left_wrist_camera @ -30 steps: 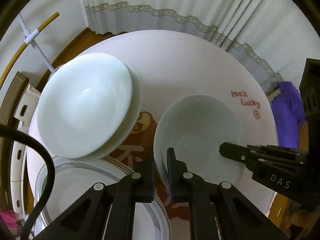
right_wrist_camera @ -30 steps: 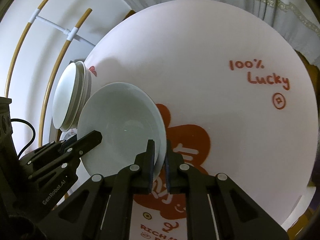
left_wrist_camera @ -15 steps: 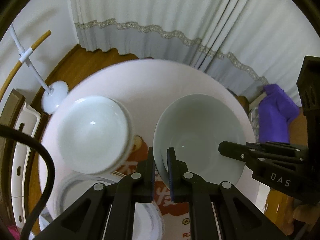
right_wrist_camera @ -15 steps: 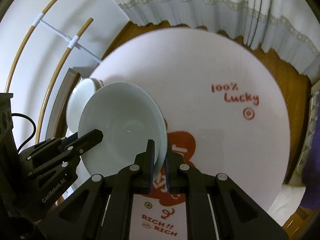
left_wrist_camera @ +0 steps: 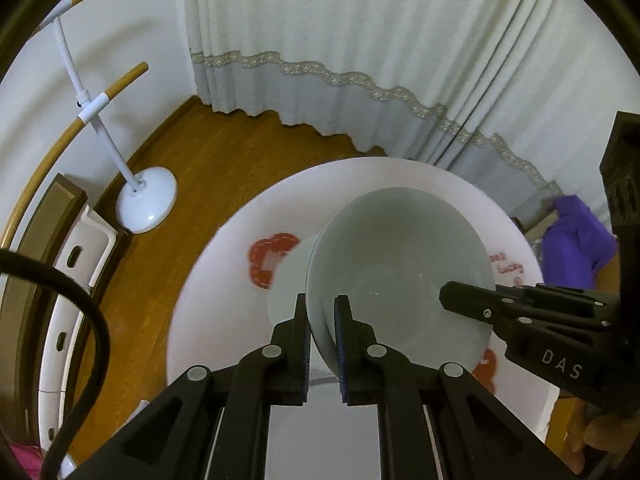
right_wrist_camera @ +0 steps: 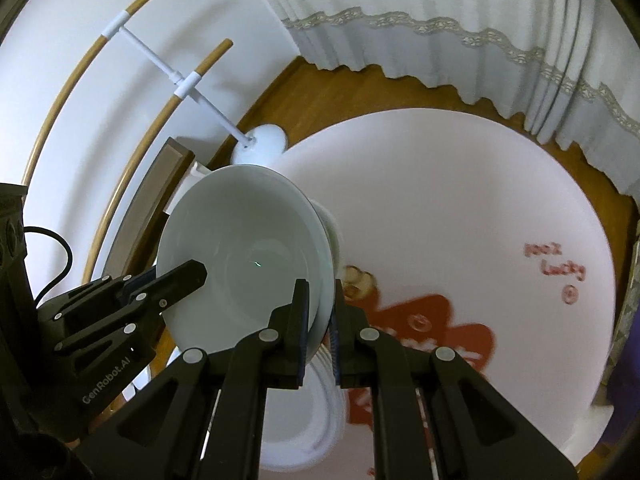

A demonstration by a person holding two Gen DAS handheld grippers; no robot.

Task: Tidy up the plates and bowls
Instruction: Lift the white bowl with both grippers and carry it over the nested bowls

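A pale bowl (left_wrist_camera: 400, 280) is pinched at its rim by the left gripper (left_wrist_camera: 322, 344) and the right gripper (right_wrist_camera: 320, 330), above the round table (right_wrist_camera: 460, 200) lettered "100% Lucky"; "DAS" and "GenRobot.AI" are read on the grippers.

Black left claw (left_wrist_camera: 322, 336), silver screws, "DAS" lettering

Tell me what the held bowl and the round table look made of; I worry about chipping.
The bowl looks like glazed ceramic or porcelain: pale, glossy, with a small glint inside; melamine cannot be ruled out. The round table has a matte white top with red print, maybe laminate or plastic. Both the left tool and the right tool pinch its rim.
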